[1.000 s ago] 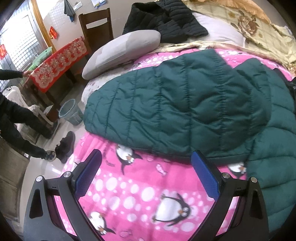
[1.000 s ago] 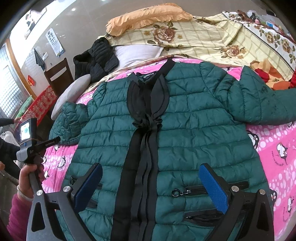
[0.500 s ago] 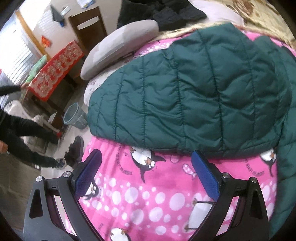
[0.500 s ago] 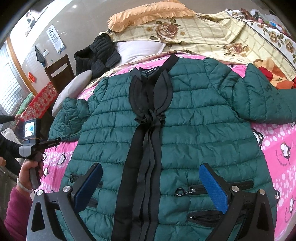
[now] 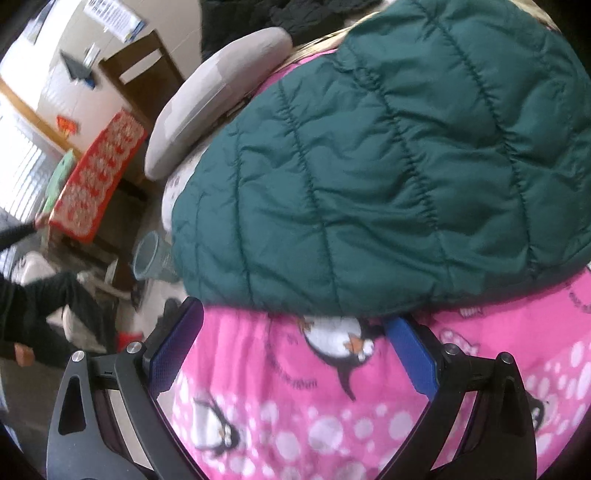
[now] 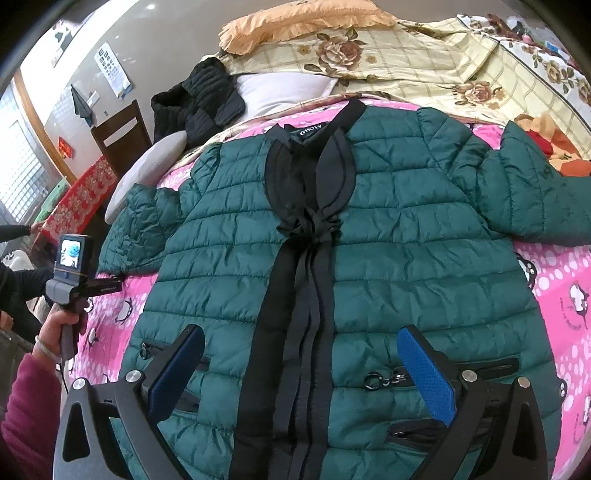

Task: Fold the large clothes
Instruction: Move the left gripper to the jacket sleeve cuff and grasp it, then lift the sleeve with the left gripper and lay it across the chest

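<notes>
The jacket (image 6: 369,258) lies spread flat on the bed (image 6: 554,295), front up, collar toward the pillows (image 6: 295,26) at the far end. Its sleeve (image 5: 388,177) reaches out to the left, with the left gripper (image 5: 295,354) just before its edge. The right gripper (image 6: 299,373) hangs over the jacket's lower front. A chair (image 6: 122,136) stands beyond the bed's left side.

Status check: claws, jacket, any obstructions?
Left claw open, at sleeve edge. Right claw open, above jacket hem. Jacket flat, unfolded. Nothing in the way.

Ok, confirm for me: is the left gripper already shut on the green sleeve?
No: the left gripper is open, its blue fingers spread over the pink blanket just short of the green sleeve.
</notes>
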Tool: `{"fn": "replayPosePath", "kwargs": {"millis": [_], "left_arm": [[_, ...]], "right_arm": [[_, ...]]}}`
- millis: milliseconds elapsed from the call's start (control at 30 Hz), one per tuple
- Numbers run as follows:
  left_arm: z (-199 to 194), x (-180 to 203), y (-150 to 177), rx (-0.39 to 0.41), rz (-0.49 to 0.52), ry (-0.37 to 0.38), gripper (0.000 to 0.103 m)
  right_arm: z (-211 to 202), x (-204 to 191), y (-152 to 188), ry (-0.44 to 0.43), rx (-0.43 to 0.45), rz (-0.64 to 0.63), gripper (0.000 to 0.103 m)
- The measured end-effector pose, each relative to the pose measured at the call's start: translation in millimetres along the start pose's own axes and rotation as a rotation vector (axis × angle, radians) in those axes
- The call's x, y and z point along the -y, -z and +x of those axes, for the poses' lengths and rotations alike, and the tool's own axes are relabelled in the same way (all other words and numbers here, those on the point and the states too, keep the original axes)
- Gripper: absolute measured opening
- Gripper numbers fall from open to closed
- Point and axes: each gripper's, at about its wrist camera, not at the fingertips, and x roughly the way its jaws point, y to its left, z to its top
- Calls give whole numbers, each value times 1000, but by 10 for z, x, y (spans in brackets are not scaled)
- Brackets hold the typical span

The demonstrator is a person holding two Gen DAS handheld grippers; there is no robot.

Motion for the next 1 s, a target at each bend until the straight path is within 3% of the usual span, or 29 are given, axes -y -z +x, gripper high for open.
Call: {"fn": "replayPosePath", "kwargs": {"millis": [300,367,400,467,567,767,900,1000], "left_arm": [[49,140,-115,102,97,-3,94],[-1,171,-126,110,103,23,70],[-26,201,-133,114,112,23,64],[-61,291,-141,128,143,-8,38],[-113,418,-139,144,180,-55,23],[-430,326,-213,196,153,-74,16],[-910,316,-314,284,144,-110,15],[-1297,365,-417,357,138,-94,15]], "right_arm": [[-49,-97,-34,-12,1,-14,103],[-59,-103,-35,-9,3,-14,103],[-62,-100,-34,-7,3,-14,103],[-71,-86,-30,-5,1,-8,103],[-67,-70,-26,-11,-4,3,103],[-102,-94,14,-23,-7,-22,103],[-143,-77,9,-35,6,-14,103],[-183,-45,2,-42,16,-6,103]]}}
